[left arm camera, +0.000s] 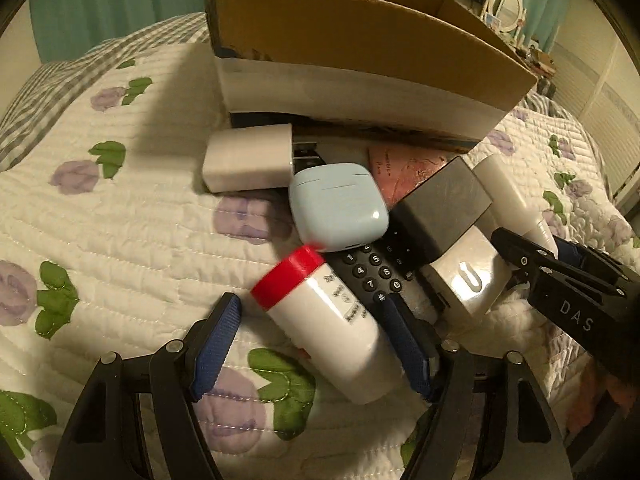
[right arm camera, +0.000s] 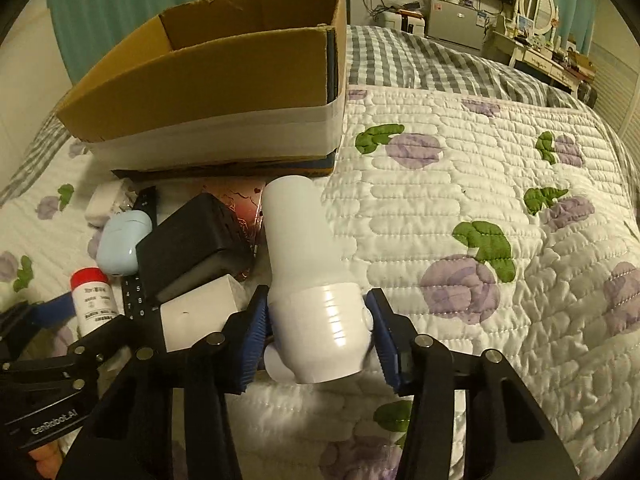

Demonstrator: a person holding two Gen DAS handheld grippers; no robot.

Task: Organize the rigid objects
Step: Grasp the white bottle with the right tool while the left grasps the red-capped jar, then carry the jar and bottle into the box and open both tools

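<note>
A pile of objects lies on the quilt before a cardboard box point(left arm camera: 360, 40). My left gripper point(left arm camera: 316, 352) is open around a white bottle with a red cap point(left arm camera: 332, 328); the right pad touches it, the left pad stands apart. Beside it lie a black remote point(left arm camera: 372, 276), a light blue earbud case point(left arm camera: 340, 208), a white charger point(left arm camera: 248, 158) and a black-and-white block point(left arm camera: 452, 232). My right gripper point(right arm camera: 316, 332) straddles a white plastic bottle point(right arm camera: 308, 272), with both pads at its wide end. The box also shows in the right wrist view point(right arm camera: 224, 80).
A pink packet point(left arm camera: 404, 168) lies under the pile by the box. The floral quilt point(right arm camera: 480, 200) stretches right, with a grey checked blanket point(right arm camera: 420, 60) behind it. A dresser with a mirror point(right arm camera: 536, 4) stands beyond the bed.
</note>
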